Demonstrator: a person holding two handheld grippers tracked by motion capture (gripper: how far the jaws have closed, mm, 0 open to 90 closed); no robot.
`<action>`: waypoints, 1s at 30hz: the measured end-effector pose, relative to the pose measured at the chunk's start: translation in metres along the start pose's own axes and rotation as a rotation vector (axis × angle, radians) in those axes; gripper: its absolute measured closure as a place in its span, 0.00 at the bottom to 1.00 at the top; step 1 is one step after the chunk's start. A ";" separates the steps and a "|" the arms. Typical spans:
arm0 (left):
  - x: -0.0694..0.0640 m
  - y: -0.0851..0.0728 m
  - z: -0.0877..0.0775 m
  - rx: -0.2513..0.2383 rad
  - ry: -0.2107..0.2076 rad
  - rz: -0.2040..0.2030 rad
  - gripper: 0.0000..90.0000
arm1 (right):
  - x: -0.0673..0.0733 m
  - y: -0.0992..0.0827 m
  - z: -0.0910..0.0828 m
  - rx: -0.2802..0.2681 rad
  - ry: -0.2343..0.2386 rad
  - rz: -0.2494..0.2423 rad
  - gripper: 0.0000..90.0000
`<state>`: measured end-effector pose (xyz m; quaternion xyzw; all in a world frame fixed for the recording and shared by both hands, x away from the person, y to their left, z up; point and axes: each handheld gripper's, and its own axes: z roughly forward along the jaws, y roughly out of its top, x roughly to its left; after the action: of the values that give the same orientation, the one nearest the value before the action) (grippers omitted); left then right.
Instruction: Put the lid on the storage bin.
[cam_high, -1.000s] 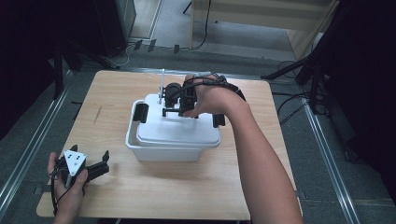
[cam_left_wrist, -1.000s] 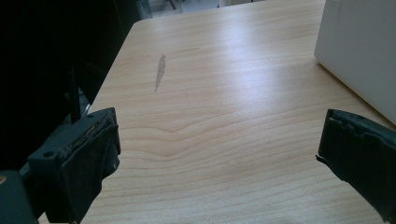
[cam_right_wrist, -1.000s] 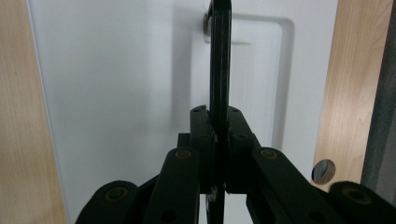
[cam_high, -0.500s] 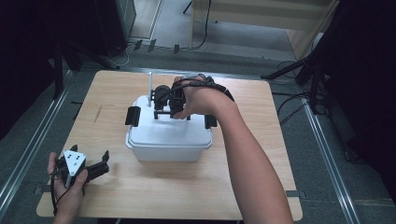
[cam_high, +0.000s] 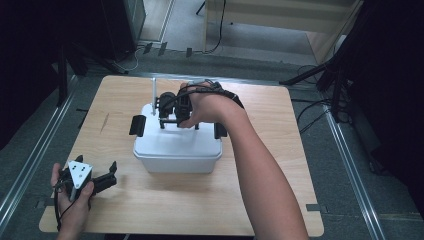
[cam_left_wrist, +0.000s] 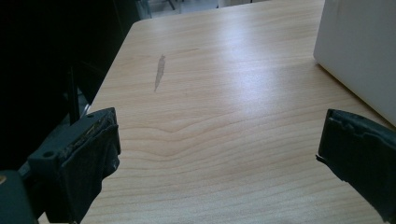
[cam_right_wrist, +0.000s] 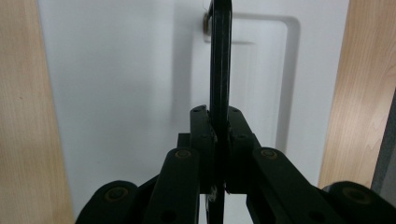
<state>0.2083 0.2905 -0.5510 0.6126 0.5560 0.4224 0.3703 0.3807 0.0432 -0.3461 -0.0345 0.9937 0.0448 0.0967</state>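
A white plastic box (cam_high: 175, 150) with a white lid (cam_right_wrist: 116, 93) stands mid-table, a black latch (cam_high: 137, 125) flipped out on its left end and another (cam_high: 220, 131) on its right. My right gripper (cam_high: 176, 120) points down over the lid, shut on the lid's upright black handle (cam_right_wrist: 220, 56); the handle's thin bar is pinched between the pads of the gripper (cam_right_wrist: 218, 119). My left gripper (cam_high: 111, 176) rests open near the table's front left corner, nothing between the jaws of the gripper (cam_left_wrist: 219, 154). The box's near wall (cam_left_wrist: 359, 46) lies off to its right.
The wooden table (cam_high: 150, 215) has bare room around the box on every side. A faint grey smear (cam_left_wrist: 159, 72) marks the wood ahead of the left gripper. Metal rails and a dark floor with cables (cam_high: 310, 107) surround the table.
The right hand has carried the lid by its handle leftward and slightly down; the lid, earlier offset to the right of the box, now sits squarely on it. The left gripper has stayed put.
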 end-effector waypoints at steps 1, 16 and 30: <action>0.000 0.000 0.000 -0.002 0.000 -0.003 0.00 | 0.000 0.001 0.001 0.000 0.001 -0.002 0.95; 0.000 0.000 0.000 0.000 0.001 0.002 0.00 | 0.002 -0.017 -0.014 -0.059 -0.010 0.011 0.38; -0.001 0.000 0.000 0.002 0.003 0.003 0.00 | 0.007 -0.045 -0.020 -0.059 -0.013 0.074 0.00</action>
<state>0.2083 0.2898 -0.5510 0.6132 0.5559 0.4235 0.3682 0.3733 -0.0037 -0.3321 -0.0003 0.9919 0.0778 0.1005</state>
